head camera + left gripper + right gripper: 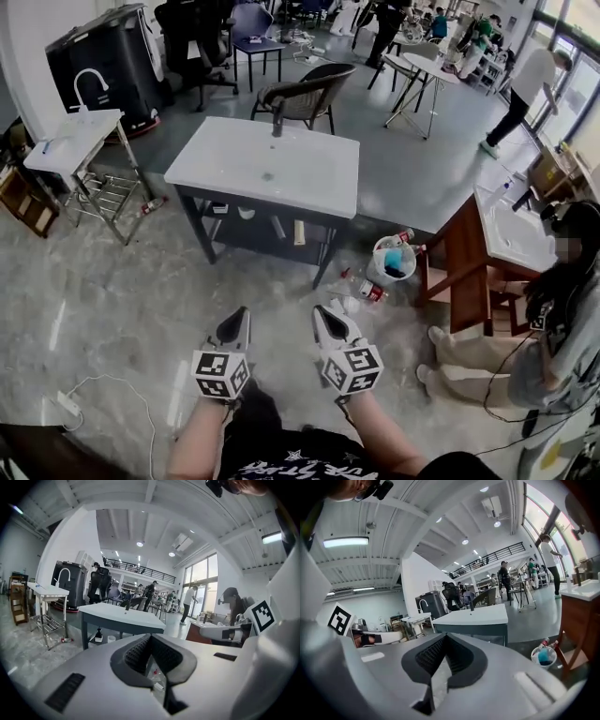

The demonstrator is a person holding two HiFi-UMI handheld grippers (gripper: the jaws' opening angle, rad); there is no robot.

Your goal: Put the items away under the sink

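Note:
A white sink (262, 159) on a dark stand is in the middle of the floor, with a few small items on its lower shelf (272, 230). On the floor at its right front lie a white bucket (394, 261) holding something blue, a red-capped bottle (370, 289) and a clear plastic piece (347, 302). My left gripper (234, 322) and right gripper (325, 319) hover side by side in front of the stand, well short of it. Both are shut and hold nothing. The left gripper view shows the left gripper (151, 637) facing the sink (122, 616). The right gripper (444, 637) faces the sink (476, 618) and bucket (543, 657).
A wooden sink stand (497, 234) is at the right, with a person (562, 319) sitting on the floor beside it. Another small sink on a wire rack (75, 141) stands at the left. A chair (305, 94) is behind the sink. A power strip and cable (70, 403) lie at the near left.

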